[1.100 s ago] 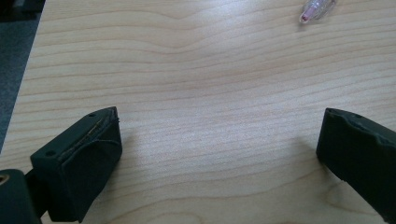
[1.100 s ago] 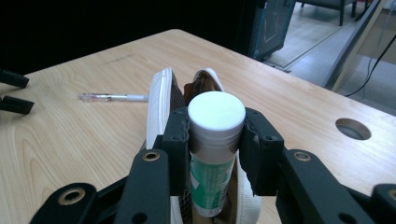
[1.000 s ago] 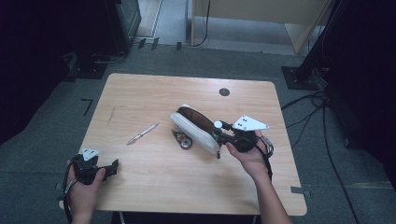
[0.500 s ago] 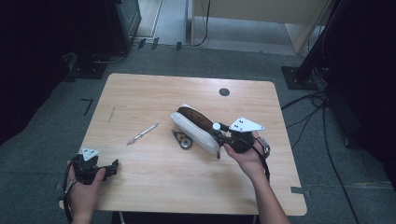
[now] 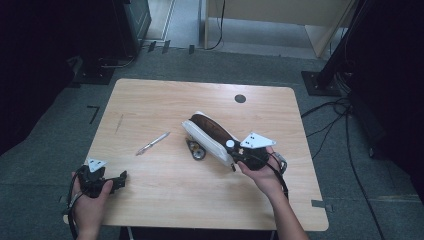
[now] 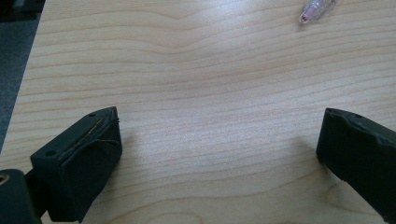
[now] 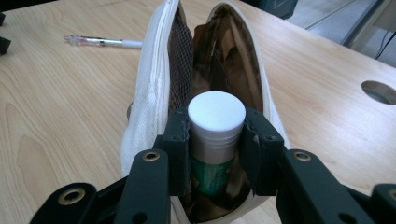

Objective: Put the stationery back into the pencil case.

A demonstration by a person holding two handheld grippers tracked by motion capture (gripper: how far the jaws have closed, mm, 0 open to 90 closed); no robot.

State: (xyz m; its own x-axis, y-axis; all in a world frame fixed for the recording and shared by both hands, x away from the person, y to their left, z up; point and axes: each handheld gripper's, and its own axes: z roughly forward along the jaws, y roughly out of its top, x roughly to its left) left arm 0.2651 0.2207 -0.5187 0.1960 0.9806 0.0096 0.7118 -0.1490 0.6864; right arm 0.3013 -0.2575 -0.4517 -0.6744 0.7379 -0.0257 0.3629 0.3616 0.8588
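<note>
Right gripper view showed the right tool (image 7: 217,140) clenched on a white-capped tube (image 7: 216,135), cap toward the camera, its lower end already inside the open pouch (image 7: 154,93), probably to slide it in lengthwise. Just beyond the tool the pouch mouth was narrow, leaving little side room. The left tool (image 6: 210,154) rested released on the bare counter (image 6: 210,70), with a pen (image 6: 317,9) well ahead of it.

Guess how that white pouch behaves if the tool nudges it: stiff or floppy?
Probably floppy: the pouch is soft fabric with a mesh lining, and its open mouth already gapes unevenly. It would likely slide or tip rather than roll, since it lies long and flat-sided on the table. The tube held in the right tool may spread it further.
</note>
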